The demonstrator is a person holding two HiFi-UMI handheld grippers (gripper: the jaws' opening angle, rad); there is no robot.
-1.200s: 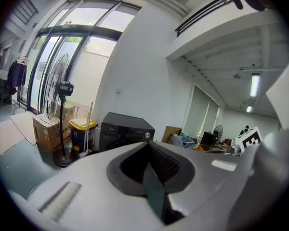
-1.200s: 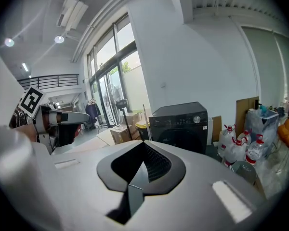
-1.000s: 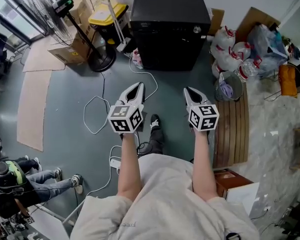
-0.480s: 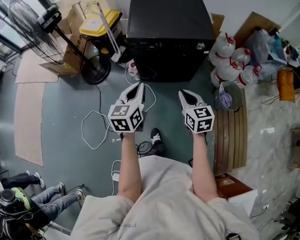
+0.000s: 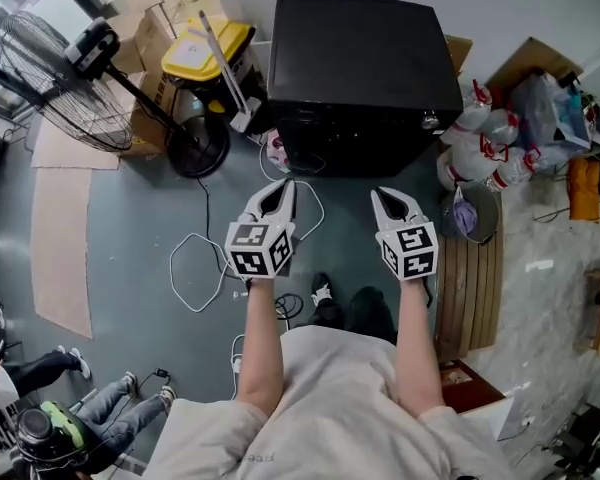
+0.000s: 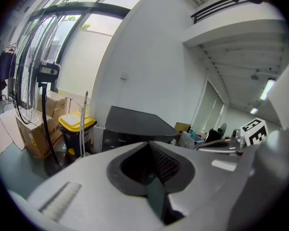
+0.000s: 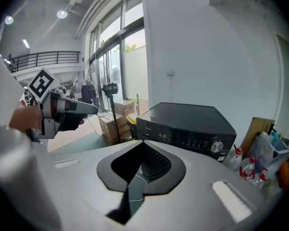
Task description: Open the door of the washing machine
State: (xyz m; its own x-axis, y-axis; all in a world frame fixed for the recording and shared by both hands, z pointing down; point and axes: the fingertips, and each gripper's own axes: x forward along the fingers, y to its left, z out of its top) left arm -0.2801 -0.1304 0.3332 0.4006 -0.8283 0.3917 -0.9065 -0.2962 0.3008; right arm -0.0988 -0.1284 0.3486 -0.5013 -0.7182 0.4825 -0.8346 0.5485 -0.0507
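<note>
The black washing machine (image 5: 365, 63) stands against the far wall, its top facing me; its control strip with a silver knob (image 5: 429, 121) shows along the front edge. Its door is hidden below that edge. My left gripper (image 5: 281, 190) is shut and empty, held above the floor just short of the machine's front left. My right gripper (image 5: 385, 197) is shut and empty too, short of the front right. In the right gripper view the washing machine (image 7: 185, 124) and its knob (image 7: 217, 147) lie ahead. In the left gripper view the washing machine (image 6: 135, 126) sits ahead beyond the shut jaws.
A standing fan (image 5: 90, 63) and a yellow-lidded bin (image 5: 208, 50) with cardboard boxes sit left of the machine. White cables (image 5: 195, 258) loop on the floor. Bags and bottles (image 5: 490, 138) pile at the right beside a wooden slat panel (image 5: 467, 288). People sit at lower left (image 5: 50, 418).
Both grippers and I have moved forward towards the washing machine, which now looks larger and closer. The jaws stayed shut.
</note>
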